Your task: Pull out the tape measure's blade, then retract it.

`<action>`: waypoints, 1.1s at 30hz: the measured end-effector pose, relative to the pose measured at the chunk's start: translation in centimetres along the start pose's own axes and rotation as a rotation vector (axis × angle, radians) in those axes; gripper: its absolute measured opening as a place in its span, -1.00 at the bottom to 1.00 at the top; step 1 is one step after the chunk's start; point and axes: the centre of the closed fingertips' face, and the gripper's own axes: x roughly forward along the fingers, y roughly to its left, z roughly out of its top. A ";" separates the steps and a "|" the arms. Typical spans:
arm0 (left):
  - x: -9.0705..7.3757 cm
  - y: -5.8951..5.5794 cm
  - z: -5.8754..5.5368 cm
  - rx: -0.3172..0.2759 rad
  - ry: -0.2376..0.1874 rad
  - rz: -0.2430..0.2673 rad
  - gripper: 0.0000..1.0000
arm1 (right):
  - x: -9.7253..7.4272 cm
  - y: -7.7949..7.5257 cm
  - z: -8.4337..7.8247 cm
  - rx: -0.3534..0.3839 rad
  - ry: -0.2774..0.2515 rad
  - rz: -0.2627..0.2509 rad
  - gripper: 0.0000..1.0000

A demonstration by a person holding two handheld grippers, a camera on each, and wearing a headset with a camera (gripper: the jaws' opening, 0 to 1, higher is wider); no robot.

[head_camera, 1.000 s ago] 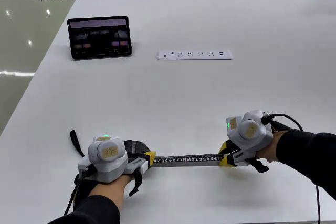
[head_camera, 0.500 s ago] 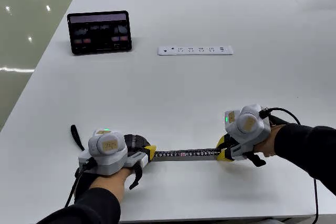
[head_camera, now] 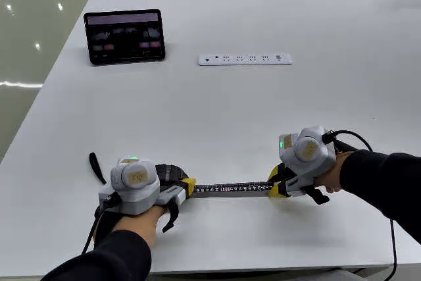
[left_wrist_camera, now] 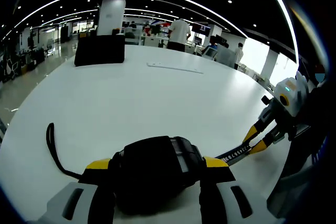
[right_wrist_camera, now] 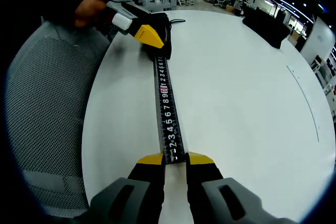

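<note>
My L claw clamps black tape-measure case, R claw pinches its grey numbered blade: pull-out looks done, retract pending.

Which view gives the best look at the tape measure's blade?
The right gripper view: the blade runs lengthwise from the right hand-held gripper to the case, numbers readable. The head view shows it as a thin strip; the left gripper view shows a short foreshortened stretch beside the case.
</note>
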 end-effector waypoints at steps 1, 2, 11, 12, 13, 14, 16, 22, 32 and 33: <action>0.0 0.0 0.0 0.000 0.000 0.000 0.22 | 0.0 0.0 0.0 0.001 -0.001 0.000 -0.79; 0.0 0.0 0.0 0.000 0.000 0.000 0.22 | 0.0 0.0 0.1 0.002 -0.001 -0.001 -0.79; 0.0 0.1 0.0 -0.005 0.000 -0.002 0.22 | 0.1 0.0 0.3 0.010 -0.010 -0.006 -0.78; 0.0 0.1 0.1 -0.005 0.000 -0.002 0.22 | 0.2 0.0 0.4 0.014 -0.011 -0.007 -0.78; 0.0 0.1 0.0 -0.006 0.000 -0.002 0.22 | 0.2 0.0 0.4 0.014 -0.012 -0.008 -0.78; 0.0 0.1 0.0 -0.006 0.000 -0.003 0.22 | 0.2 0.0 0.4 0.014 -0.013 -0.008 -0.78; 0.0 0.0 0.1 -0.010 0.000 -0.004 0.22 | 0.2 0.0 0.5 0.016 -0.014 -0.009 -0.78; -0.1 0.1 0.1 -0.027 -0.003 -0.012 0.22 | 0.2 0.0 0.7 0.024 -0.022 -0.010 -0.78; -0.1 0.1 0.0 -0.038 0.000 -0.035 0.21 | 0.5 0.0 1.2 0.016 -0.029 -0.015 -0.78; -0.1 0.1 0.0 -0.038 0.000 -0.036 0.21 | 0.5 0.0 1.2 0.016 -0.029 -0.015 -0.78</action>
